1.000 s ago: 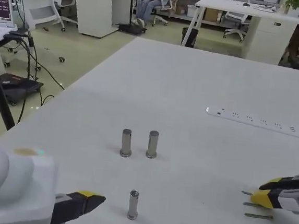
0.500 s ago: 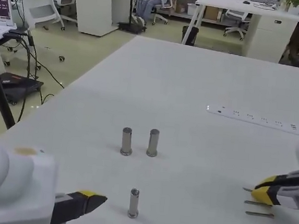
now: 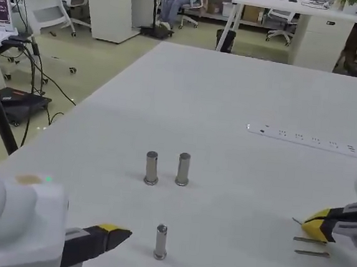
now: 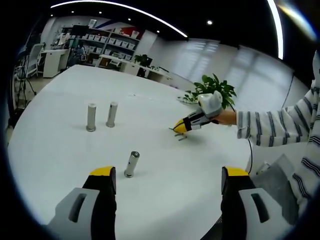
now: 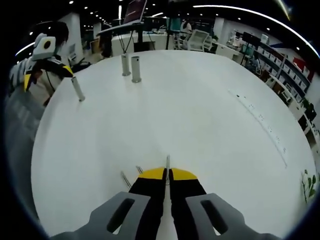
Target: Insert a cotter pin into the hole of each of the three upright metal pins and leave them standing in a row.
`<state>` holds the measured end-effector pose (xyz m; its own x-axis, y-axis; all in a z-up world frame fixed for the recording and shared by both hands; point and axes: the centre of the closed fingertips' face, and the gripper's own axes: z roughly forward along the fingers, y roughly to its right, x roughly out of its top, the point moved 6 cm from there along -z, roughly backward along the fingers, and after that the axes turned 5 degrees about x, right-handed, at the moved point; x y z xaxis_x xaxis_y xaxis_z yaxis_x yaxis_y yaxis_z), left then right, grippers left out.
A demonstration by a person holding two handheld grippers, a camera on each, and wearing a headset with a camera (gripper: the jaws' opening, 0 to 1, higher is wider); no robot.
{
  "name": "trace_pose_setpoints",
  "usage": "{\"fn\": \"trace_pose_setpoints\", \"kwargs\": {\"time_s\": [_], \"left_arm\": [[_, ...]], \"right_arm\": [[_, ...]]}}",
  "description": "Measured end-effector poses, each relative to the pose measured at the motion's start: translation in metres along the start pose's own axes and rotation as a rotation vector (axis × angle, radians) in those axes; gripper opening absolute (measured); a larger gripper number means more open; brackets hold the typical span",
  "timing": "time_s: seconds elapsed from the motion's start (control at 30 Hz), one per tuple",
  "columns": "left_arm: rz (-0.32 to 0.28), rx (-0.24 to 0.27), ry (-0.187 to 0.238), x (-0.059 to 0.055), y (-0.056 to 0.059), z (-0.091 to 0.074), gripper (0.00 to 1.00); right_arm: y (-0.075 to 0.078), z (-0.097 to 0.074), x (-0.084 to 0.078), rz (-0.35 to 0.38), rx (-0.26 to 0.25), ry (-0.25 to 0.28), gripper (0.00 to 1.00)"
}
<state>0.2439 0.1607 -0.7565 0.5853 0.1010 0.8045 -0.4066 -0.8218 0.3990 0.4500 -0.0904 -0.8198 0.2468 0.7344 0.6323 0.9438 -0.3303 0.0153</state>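
Left yellow-tipped gripper [image 4: 167, 176]: jaws wide apart, empty. Right yellow-tipped gripper [image 5: 166, 176]: jaws pressed together on a thin metal cotter pin [image 5: 167, 162]. Spare cotter pins [image 3: 310, 240]: two, lying beside it on the white table [image 3: 231, 100]. Near upright steel cylindrical pin [image 3: 161, 241]: stands alone. Far pair of steel pins [image 3: 152, 167]: upright, side by side. White power strip [image 3: 303, 140]: beyond.

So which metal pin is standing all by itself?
The front pin, nearest the left gripper; the left back pin and right back pin stand side by side.

Two steel pins [image 3: 151, 168] stand side by side — a third pin [image 3: 161, 242] upright at their 6 o'clock. At 3 o'clock two cotter pins [image 3: 310, 240] lie flat, another cotter pin [image 3: 296, 221] pinched in the right gripper [image 5: 168, 172].
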Motion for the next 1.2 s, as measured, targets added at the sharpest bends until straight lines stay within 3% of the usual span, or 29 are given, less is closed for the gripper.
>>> {"fn": "trace_pose_setpoints", "kwargs": {"time_s": [0.1, 0.27, 0.47, 0.6, 0.83, 0.93, 1.2], "left_arm": [[0.012, 0.0, 0.001, 0.001, 0.001, 0.0, 0.87], [-0.038, -0.016, 0.027, 0.004, 0.003, 0.0, 0.89], [0.002, -0.001, 0.023, 0.004, 0.003, -0.002, 0.89], [-0.011, -0.013, 0.04, 0.006, 0.006, -0.003, 0.88], [0.026, -0.01, 0.048, 0.007, 0.009, -0.002, 0.91], [0.033, -0.015, 0.046, 0.007, 0.01, -0.002, 0.93], [0.04, -0.029, 0.033, 0.01, 0.011, -0.001, 0.89]], "right_arm": [[-0.001, 0.001, 0.001, -0.018, -0.004, -0.012, 0.03], [-0.004, 0.0, 0.002, -0.024, -0.043, -0.015, 0.03], [-0.003, -0.003, 0.001, -0.049, -0.08, -0.045, 0.02], [-0.002, -0.008, 0.005, -0.038, -0.085, -0.025, 0.02], [-0.006, -0.024, 0.014, -0.047, -0.103, 0.008, 0.02], [-0.011, -0.033, 0.021, -0.04, -0.111, 0.045, 0.02], [-0.026, -0.049, 0.023, -0.047, -0.122, 0.077, 0.02]]}}
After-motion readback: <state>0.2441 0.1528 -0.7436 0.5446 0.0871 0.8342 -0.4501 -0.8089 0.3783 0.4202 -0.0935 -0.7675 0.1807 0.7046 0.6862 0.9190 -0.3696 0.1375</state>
